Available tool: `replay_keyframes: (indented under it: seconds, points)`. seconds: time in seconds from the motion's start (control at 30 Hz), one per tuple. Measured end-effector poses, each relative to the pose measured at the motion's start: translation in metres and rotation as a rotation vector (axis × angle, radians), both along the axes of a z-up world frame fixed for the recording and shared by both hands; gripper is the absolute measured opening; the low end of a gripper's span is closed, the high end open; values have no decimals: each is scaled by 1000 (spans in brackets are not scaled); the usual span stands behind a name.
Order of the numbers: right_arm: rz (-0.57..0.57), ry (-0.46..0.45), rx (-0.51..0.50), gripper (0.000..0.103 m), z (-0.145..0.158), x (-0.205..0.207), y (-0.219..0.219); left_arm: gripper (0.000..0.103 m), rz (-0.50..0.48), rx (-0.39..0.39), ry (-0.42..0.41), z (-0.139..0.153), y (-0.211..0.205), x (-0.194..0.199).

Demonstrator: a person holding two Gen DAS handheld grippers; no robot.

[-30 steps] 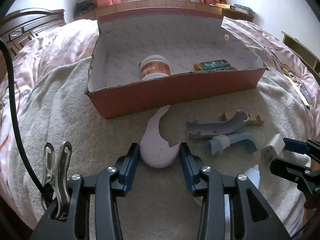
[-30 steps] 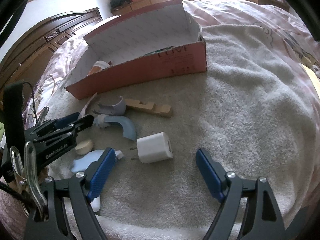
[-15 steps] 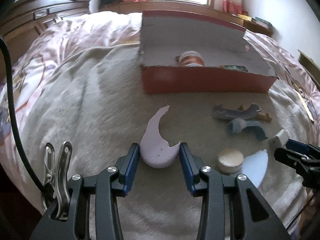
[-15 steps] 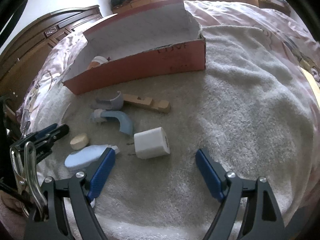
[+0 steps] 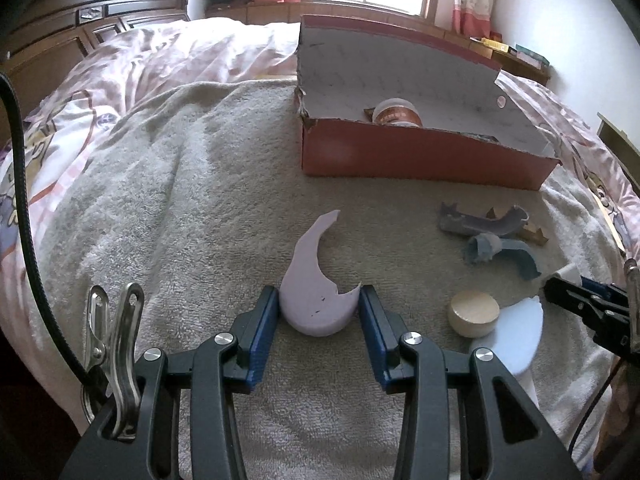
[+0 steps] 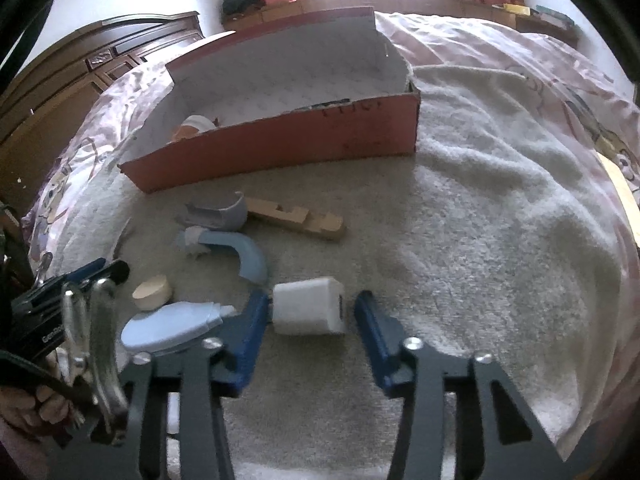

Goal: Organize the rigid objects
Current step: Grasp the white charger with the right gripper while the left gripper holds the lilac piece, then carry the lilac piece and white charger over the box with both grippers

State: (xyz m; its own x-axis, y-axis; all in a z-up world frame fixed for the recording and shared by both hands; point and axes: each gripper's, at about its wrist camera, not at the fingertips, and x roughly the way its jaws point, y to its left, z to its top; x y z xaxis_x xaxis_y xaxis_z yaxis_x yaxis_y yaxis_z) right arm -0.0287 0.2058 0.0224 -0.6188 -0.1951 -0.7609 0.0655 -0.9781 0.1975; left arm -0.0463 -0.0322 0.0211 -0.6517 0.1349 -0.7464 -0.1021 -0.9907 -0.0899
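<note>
My left gripper [image 5: 319, 312] is shut on a lilac curved shard [image 5: 316, 284] and holds it over the beige towel. My right gripper [image 6: 310, 312] stands around a white charger cube [image 6: 309, 311]; its left finger touches the cube, the right finger is a little apart. A red cardboard box [image 5: 420, 156] [image 6: 280, 148] holds an orange-labelled jar [image 5: 396, 111]. On the towel lie a wooden disc [image 5: 474, 314] [image 6: 153, 292], a pale blue oval bottle [image 6: 172, 326], a blue curved piece [image 6: 240, 252], a grey curved piece [image 6: 218, 212] and a notched wooden block [image 6: 296, 222].
Everything rests on a beige towel [image 6: 480, 240] spread over a pink patterned bedspread [image 5: 140, 64]. A dark wooden headboard [image 5: 80, 20] stands at the left, a window sill with books at the back. The right gripper shows at the right edge of the left wrist view [image 5: 588, 304].
My left gripper has carried the lilac shard back and left, away from the box. My right gripper has moved forward around the white charger cube and its jaws have narrowed.
</note>
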Motion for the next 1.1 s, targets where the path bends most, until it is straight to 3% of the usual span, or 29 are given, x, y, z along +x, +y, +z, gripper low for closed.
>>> replay_keyframes:
  seconds: [0.5,0.67,1.1]
  points:
    - [22,28,-29,40,-3,5,5,42,-2,-9,13,3,-1,1]
    - [21,46,-79,40,0,6,12,42,-13,7,38,13,0,5]
    - [40,98,-100,40,18,2,15,42,-49,9,87,36,12,3]
